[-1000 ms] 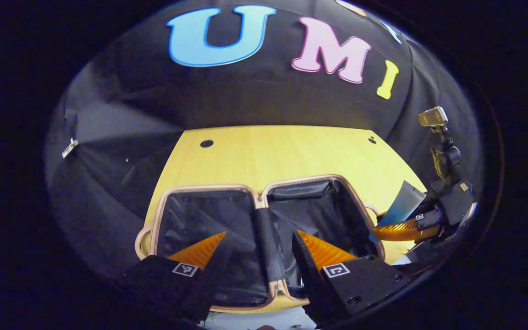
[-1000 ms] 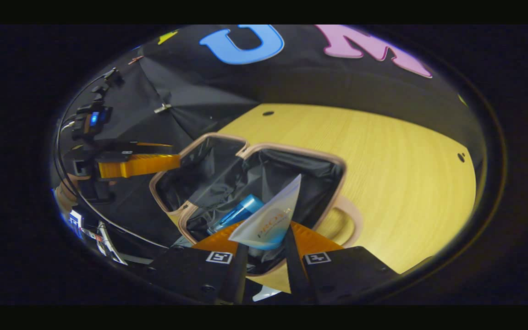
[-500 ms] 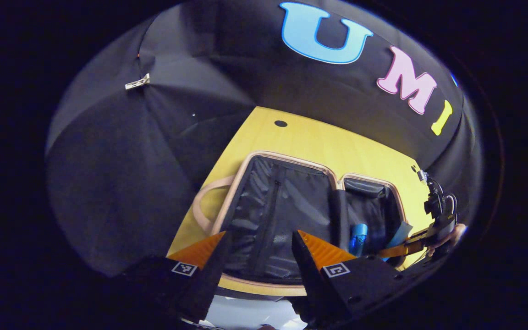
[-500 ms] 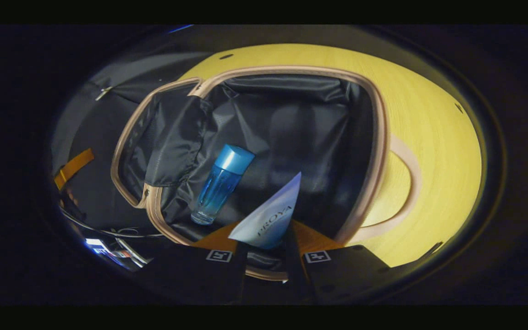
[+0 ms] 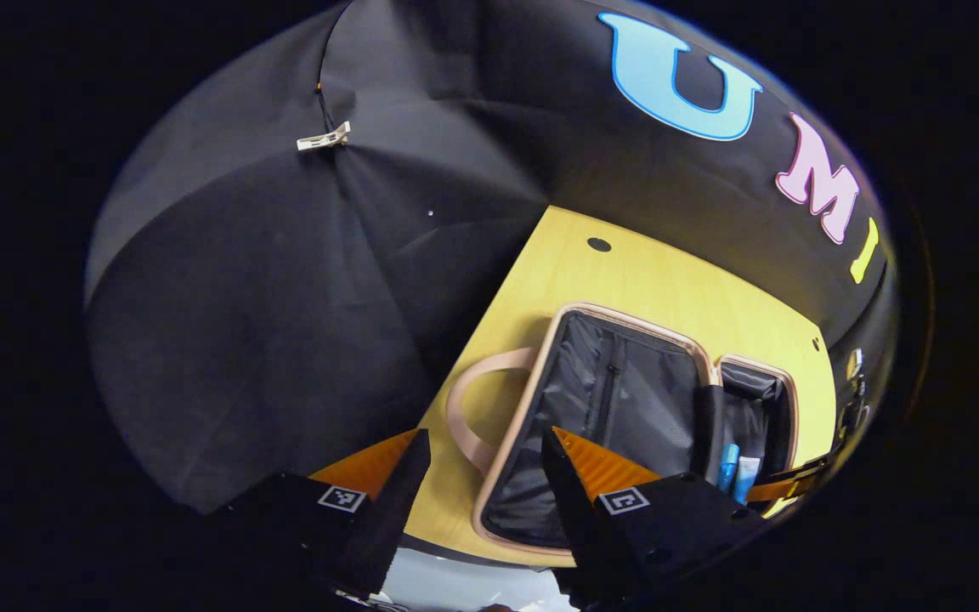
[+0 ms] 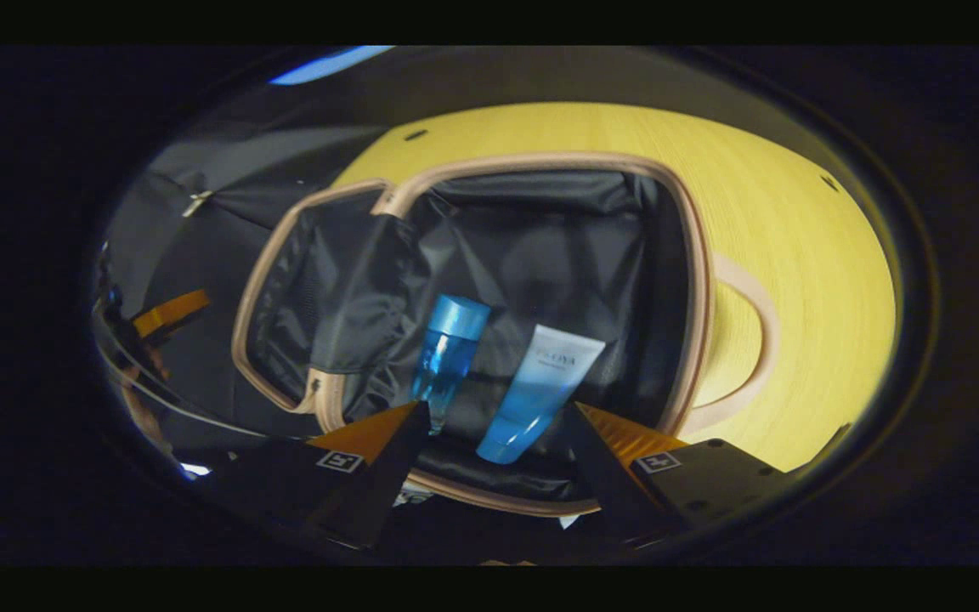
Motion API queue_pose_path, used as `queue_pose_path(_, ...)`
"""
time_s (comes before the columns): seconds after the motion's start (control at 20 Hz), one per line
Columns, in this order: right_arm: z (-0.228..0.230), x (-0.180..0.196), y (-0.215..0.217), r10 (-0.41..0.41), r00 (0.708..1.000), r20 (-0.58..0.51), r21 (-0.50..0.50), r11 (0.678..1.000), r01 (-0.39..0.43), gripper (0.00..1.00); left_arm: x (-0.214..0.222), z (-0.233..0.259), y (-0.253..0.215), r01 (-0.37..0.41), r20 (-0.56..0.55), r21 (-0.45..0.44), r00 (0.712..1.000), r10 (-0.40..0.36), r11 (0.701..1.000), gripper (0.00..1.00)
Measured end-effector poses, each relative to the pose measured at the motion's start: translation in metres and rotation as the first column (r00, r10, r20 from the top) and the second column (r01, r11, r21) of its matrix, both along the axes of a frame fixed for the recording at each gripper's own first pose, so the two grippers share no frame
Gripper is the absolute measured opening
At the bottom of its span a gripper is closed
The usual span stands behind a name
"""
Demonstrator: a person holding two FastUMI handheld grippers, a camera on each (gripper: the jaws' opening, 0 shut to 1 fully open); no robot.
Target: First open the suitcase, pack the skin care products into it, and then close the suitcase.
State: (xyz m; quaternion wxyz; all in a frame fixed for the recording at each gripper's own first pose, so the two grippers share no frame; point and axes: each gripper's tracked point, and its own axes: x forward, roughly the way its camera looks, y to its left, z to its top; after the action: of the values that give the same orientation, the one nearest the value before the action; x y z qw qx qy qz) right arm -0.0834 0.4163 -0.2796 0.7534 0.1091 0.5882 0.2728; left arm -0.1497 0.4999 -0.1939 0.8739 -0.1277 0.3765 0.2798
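While the right gripper (image 6: 498, 425) hangs released over the open suitcase (image 6: 698, 280), tube (image 6: 540, 387) lies beside bottle (image 6: 447, 353) at nine o'clock, left gripper (image 5: 485, 455) spread, empty.

A yellow wood-grain surface (image 6: 804, 255) carries an open suitcase with beige trim (image 6: 697, 255) and black fabric lining, where a translucent blue bottle with a blue cap (image 6: 449, 353) lies beside a white-to-blue gradient tube (image 6: 540, 391).

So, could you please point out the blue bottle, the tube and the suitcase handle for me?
blue bottle (image 6: 449, 357): right gripper view, on its clear blue body below the cap.
tube (image 6: 545, 387): right gripper view, mid-body, lying beside the bottle.
suitcase handle (image 5: 461, 406): left gripper view, on the loop's outer curve.
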Motion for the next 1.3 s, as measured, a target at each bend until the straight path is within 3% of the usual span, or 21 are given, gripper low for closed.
queue_pose_path(0.05, 0.013, 0.010, -0.002, 0.017, 0.997, 0.074, 0.014, 1.000, -0.018, 0.89, 0.003, -0.001, 0.011, -0.015, -0.004, 0.001, 1.000, 0.015, 1.000, 0.84)
queue_pose_path(0.1, 0.026, 0.021, -0.004, 0.028, 0.989, 0.144, 0.025, 0.999, -0.031, 0.98, 0.009, -0.005, 0.018, -0.023, -0.009, -0.008, 1.000, 0.023, 1.000, 0.84)
queue_pose_path(0.15, 0.038, 0.031, -0.006, 0.029, 0.979, 0.200, 0.034, 0.999, -0.037, 0.98, 0.016, -0.010, 0.027, -0.031, -0.010, -0.019, 0.999, 0.031, 0.999, 0.84)
queue_pose_path(0.2, 0.050, 0.040, -0.008, 0.023, 0.970, 0.240, 0.044, 0.998, -0.034, 0.89, 0.020, -0.018, 0.036, -0.043, -0.024, -0.032, 0.999, 0.042, 0.999, 0.84)
queue_pose_path(0.25, 0.056, 0.046, -0.008, 0.013, 0.965, 0.263, 0.051, 0.998, -0.028, 0.88, 0.025, -0.028, 0.043, -0.053, -0.047, -0.054, 0.998, 0.050, 0.997, 0.84)
queue_pose_path(0.3, 0.057, 0.053, -0.014, -0.005, 0.963, 0.269, 0.045, 0.999, -0.008, 0.98, 0.029, -0.038, 0.049, -0.063, -0.066, -0.073, 0.996, 0.058, 0.995, 0.84)
queue_pose_path(0.5, 0.054, 0.073, -0.037, -0.099, 0.963, 0.250, 0.037, 0.995, 0.092, 0.98, 0.034, -0.083, 0.063, -0.119, -0.181, -0.145, 0.979, 0.092, 0.982, 0.84)
queue_pose_path(0.6, 0.051, 0.076, -0.052, -0.112, 0.962, 0.250, 0.018, 0.994, 0.111, 0.98, 0.034, -0.101, 0.065, -0.127, -0.235, -0.164, 0.968, 0.086, 0.978, 0.84)
queue_pose_path(0.7, 0.045, 0.074, -0.062, -0.110, 0.966, 0.234, -0.006, 0.993, 0.115, 0.98, 0.025, -0.116, 0.074, -0.141, -0.313, -0.113, 0.944, 0.099, 0.984, 0.84)
queue_pose_path(0.8, 0.041, 0.073, -0.067, -0.116, 0.967, 0.225, -0.011, 0.993, 0.121, 0.98, 0.033, -0.114, 0.057, -0.139, -0.318, -0.167, 0.945, 0.080, 0.976, 0.80)
queue_pose_path(0.9, 0.040, 0.073, -0.067, -0.113, 0.966, 0.233, -0.012, 0.993, 0.119, 0.97, 0.043, -0.123, 0.058, -0.089, -0.333, -0.128, 0.942, 0.041, 0.988, 0.30)
queue_pose_path(0.95, 0.041, 0.073, -0.066, -0.108, 0.966, 0.234, -0.009, 0.994, 0.113, 0.98, 0.043, -0.119, 0.058, -0.082, -0.340, -0.115, 0.940, 0.038, 0.990, 0.19)
queue_pose_path(1.0, 0.042, 0.071, -0.064, -0.105, 0.966, 0.238, -0.006, 0.994, 0.110, 0.98, 0.045, -0.116, 0.056, -0.076, -0.339, -0.113, 0.940, 0.034, 0.991, 0.14)
queue_pose_path(1.25, 0.057, 0.077, -0.065, -0.126, 0.954, 0.273, 0.038, 0.992, 0.120, 0.98, 0.055, -0.064, 0.046, 0.002, -0.229, -0.069, 0.973, -0.018, 0.998, 0.16)
queue_pose_path(1.3, 0.061, 0.078, -0.070, -0.128, 0.949, 0.288, 0.041, 0.992, 0.122, 0.97, 0.058, -0.045, 0.043, 0.019, -0.189, -0.047, 0.982, -0.028, 0.999, 0.12)
